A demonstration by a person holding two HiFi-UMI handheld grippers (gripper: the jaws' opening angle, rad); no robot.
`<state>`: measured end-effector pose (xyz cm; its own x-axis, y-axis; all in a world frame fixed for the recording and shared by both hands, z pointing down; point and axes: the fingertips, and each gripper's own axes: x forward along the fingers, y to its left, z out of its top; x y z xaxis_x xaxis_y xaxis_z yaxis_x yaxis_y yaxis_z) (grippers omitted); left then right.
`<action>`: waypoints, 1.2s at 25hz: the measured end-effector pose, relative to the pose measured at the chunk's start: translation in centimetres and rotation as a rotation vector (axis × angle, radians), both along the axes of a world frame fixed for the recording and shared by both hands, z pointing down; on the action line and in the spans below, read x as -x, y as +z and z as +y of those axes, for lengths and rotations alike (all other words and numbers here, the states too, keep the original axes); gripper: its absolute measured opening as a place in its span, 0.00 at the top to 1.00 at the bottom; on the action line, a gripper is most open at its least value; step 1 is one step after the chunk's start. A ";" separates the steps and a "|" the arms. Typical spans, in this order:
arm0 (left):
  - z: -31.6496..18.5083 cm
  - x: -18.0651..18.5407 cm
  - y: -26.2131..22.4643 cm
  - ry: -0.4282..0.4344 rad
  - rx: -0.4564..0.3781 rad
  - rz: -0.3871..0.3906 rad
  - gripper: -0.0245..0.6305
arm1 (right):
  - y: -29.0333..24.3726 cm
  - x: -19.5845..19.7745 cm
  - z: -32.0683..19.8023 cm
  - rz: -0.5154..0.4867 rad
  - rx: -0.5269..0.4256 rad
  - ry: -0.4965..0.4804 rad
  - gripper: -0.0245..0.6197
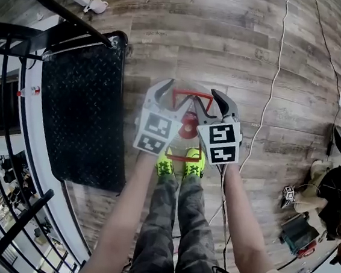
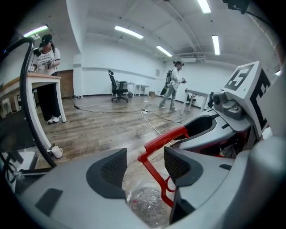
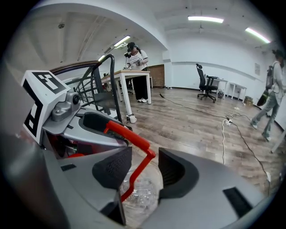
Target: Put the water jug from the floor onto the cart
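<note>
As jaws gape, left hand-held gripper and right hand-held gripper straddle the water jug handle.

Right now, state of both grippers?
Left gripper: open, jaws either side of the red jug handle, not clamped.
Right gripper: open, same handle between its jaws.

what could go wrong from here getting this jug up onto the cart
1. The jaws of the left hand-held gripper and the right hand-held gripper stand apart around the thin red handle. If they lift before clamping, the water jug would probably slip out.
2. Both crowd one short handle, so they may knock each other while closing.
3. A white cable trails close by on the person's right, away from the cart. A stray step might catch it.
</note>
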<state>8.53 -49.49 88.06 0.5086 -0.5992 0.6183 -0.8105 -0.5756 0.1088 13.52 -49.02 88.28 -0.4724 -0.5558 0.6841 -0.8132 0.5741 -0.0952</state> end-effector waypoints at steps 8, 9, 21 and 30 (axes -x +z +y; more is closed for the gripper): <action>-0.5 -0.3 1.3 0.019 0.031 0.007 0.63 | 0.5 1.3 -0.5 -0.087 0.017 -0.005 0.86; -0.4 -0.4 0.9 0.026 0.016 0.008 0.78 | 0.4 1.6 -0.4 -0.097 0.015 -0.004 0.88; 1.2 -0.7 -2.1 0.045 -0.065 -0.022 0.91 | -2.2 1.8 0.8 -0.136 -0.021 0.005 0.93; 2.0 -0.5 -5.8 0.035 -0.114 0.001 0.92 | -6.4 2.3 0.9 -0.156 -0.080 0.005 0.93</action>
<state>9.00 -47.53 82.23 0.5310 -0.6476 0.5464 -0.7896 -0.6122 0.0417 11.24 -48.13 81.91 -0.5664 -0.6080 0.5564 -0.7951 0.5807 -0.1749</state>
